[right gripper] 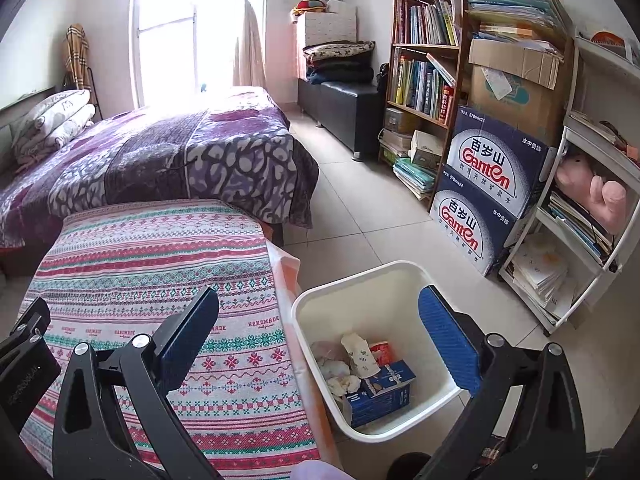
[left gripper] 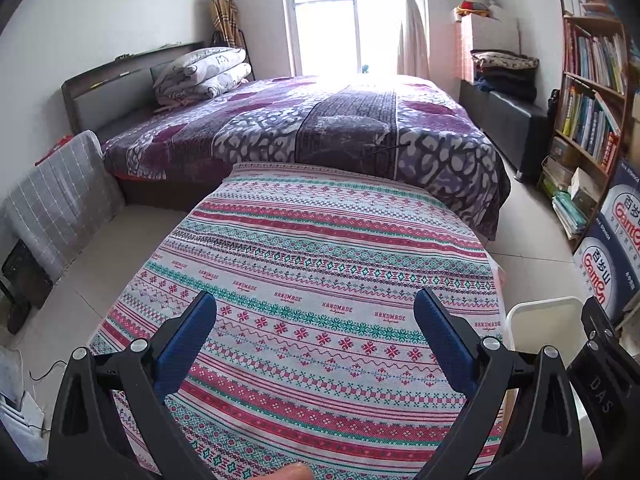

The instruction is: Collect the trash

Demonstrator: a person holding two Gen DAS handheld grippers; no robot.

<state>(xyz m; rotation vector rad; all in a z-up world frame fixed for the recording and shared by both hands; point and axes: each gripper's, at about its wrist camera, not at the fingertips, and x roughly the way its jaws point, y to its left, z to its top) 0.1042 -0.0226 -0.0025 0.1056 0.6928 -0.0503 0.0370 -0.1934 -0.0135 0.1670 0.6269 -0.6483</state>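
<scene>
Trash [right gripper: 366,364] lies in the white bin [right gripper: 362,276], which stands on the floor just beside the right edge of the tabletop [right gripper: 160,256]: a blue carton, a paper cup, a red-printed cup and some crumpled tissue, piled at the bottom. The tabletop, under a striped patterned cloth, shows nothing loose on it in either view; the left wrist view sees the cloth [left gripper: 304,264] bare from edge to edge, with only a corner of the bin [left gripper: 540,316] at its right.

The left gripper [left gripper: 316,316] hangs over the near part of the cloth, its fingers spread wide and holding nothing. The right gripper [right gripper: 320,316] sits over the gap between tabletop and bin, its fingers also spread and empty, one blue pad over the cloth and the other above the bin's rim.

By the look of it, the collecting is at or close to its end: everything in reach appears to be in the bin already. The next move calls for a look round the floor and the tabletop's far edges for any piece missed; if none turns up, both grippers can simply be drawn back.
</scene>
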